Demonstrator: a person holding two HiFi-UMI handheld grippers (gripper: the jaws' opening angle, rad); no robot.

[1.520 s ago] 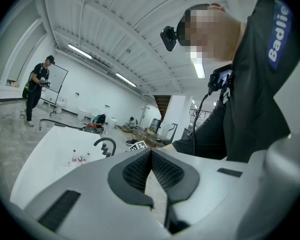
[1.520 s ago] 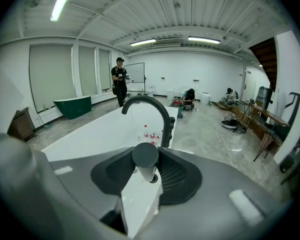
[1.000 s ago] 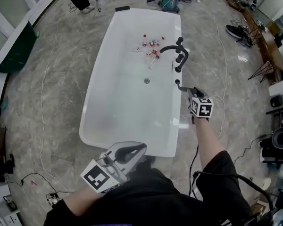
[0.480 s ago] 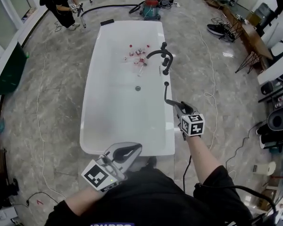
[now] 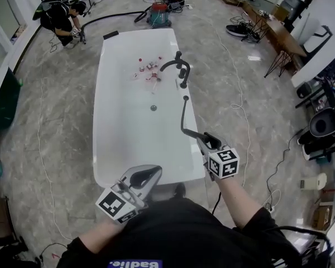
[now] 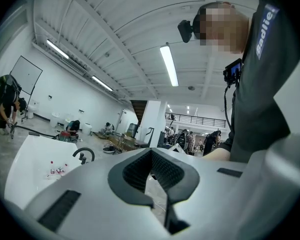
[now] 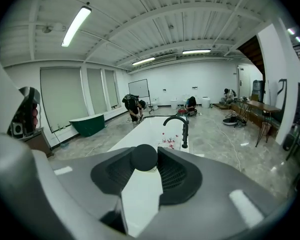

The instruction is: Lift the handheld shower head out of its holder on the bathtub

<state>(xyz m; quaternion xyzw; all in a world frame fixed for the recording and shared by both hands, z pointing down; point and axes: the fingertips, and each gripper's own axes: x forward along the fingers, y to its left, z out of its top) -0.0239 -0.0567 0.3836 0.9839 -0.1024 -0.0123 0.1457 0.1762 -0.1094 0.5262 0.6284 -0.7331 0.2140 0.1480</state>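
Nearest, the black shirt [image 5: 173,233] reads "Badlie", my left gripper [image 5: 135,184] sits closed and empty at lower left, and my right gripper [image 5: 204,140] clamps the matte black, round-ended shower head [image 7: 143,157] right of centre, above the glossy white bathtub [image 5: 123,144] rim, below the curved black faucet [image 5: 170,65].

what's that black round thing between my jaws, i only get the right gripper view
observer: it's the handheld shower head, seen end-on in your view. the head view shows it as a black rod with the right gripper shut on it.
operator: is it lifted free yet
observer: yes. it's off the bathtub rim, and its black hose runs back to the rim near the faucet.
operator: and my other hand
observer: the left gripper holds nothing, jaws together, near the tub's near end.
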